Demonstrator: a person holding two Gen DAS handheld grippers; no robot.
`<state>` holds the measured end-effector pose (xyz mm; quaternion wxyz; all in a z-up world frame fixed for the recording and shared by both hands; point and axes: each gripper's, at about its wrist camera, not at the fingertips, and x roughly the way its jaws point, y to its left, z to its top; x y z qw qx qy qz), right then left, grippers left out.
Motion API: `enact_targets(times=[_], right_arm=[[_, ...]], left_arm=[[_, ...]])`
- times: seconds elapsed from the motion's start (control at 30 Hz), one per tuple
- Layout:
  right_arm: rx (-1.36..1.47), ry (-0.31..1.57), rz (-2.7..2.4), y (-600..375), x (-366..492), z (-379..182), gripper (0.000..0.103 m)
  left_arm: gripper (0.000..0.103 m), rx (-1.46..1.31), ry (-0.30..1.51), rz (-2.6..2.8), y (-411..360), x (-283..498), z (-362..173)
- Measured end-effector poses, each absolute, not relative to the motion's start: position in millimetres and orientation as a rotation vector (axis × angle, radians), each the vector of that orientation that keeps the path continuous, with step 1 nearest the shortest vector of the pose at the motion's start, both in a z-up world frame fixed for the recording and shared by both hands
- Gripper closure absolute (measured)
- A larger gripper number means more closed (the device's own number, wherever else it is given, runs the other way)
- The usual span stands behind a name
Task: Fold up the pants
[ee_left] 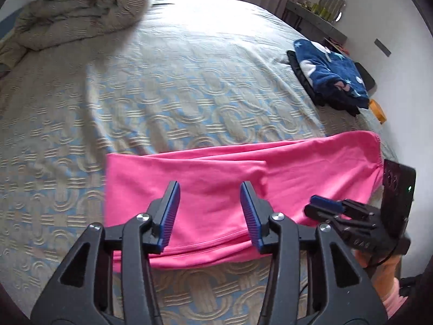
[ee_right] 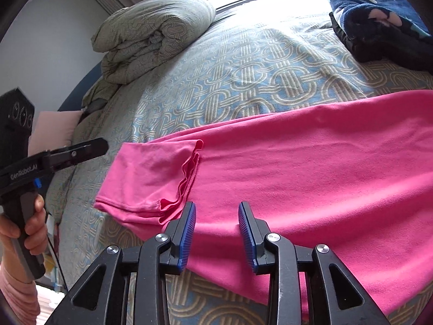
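Left wrist view: the left tongs stand parted and empty over the folded pink pants, which lie along the near edge of the bed. Right wrist view: the right tongs gape empty above the pants, hems doubled over toward the bed's left edge.

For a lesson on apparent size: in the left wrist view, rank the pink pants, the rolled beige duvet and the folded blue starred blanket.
1. Pink pants, nearest the camera.
2. Rolled beige duvet.
3. Folded blue starred blanket.
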<state>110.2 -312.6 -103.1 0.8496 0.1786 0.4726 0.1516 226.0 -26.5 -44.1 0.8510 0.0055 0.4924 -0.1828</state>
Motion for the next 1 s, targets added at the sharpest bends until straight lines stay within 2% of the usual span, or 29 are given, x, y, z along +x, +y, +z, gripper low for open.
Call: enact_targets(times=[0.07, 0.27, 0.63, 0.7, 0.8, 0.83, 0.87, 0.9, 1.0], right_arm=[[0.382, 1.005, 0.341, -306.2, 114.7, -103.0, 0.06], [0.398, 1.079, 0.372, -284.8, 135.3, -113.2, 0.056], [0.394, 1.138, 0.34, -258.4, 161.7, -119.1, 0.049], [0.387, 1.142, 0.337, -254.4, 164.7, -119.1, 0.048], [0.375, 1.142, 0.331, -247.4, 169.2, -119.9, 0.048], [0.365, 1.144, 0.331, -242.7, 171.4, -120.0, 0.053], [0.348, 1.139, 0.331, -238.4, 173.4, -119.4, 0.085], [0.316, 1.139, 0.327, -232.8, 175.7, -119.2, 0.101], [0.268, 1.069, 0.296, -225.1, 174.7, -105.1, 0.1]], left_arm=[[0.053, 0.003, 1.034, -0.315, 8.3, 219.0, -51.2], [0.052, 0.01, 1.07, -0.181, 80.0, 194.0, -96.7], [0.05, 0.079, 1.051, -0.349, 43.9, 182.1, -130.1], [0.044, 0.069, 1.041, -0.362, 38.5, 185.2, -129.9], [0.042, 0.103, 1.03, -0.327, 31.3, 192.1, -133.2], [0.042, 0.103, 1.033, -0.316, 30.4, 194.7, -134.7], [0.042, 0.094, 1.035, -0.304, 32.6, 196.6, -136.4], [0.042, 0.083, 1.036, -0.293, 35.4, 197.7, -137.5], [0.042, 0.068, 1.026, -0.262, 45.8, 196.0, -137.5]])
